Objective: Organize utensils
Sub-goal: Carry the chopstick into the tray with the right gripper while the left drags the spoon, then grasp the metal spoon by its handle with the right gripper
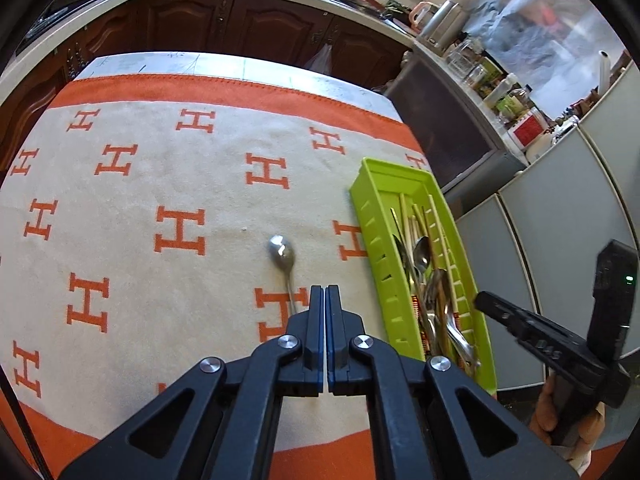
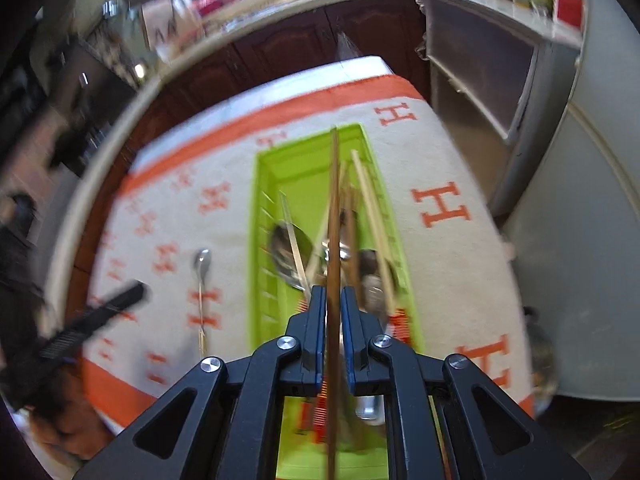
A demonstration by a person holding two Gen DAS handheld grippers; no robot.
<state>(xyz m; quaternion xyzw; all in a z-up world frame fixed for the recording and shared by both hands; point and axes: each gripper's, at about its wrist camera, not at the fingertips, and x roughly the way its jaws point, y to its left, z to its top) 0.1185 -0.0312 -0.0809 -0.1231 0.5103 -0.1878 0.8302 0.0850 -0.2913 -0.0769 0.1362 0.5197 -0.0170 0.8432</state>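
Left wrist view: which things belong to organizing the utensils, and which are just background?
Job: green tray of utensils, lone spoon on the cloth, chopstick between the right gripper pads.
Background: kettle, bottles, patterned cloth.

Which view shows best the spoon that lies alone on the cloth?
The left wrist view: the spoon is sharp there, though its handle end is hidden behind the left gripper. The right wrist view shows it whole but blurred.

A shiny metal spoon [image 1: 281, 254] lies on matt, napped cloth [image 1: 160, 184] beside a glossy plastic tray [image 1: 370, 216].
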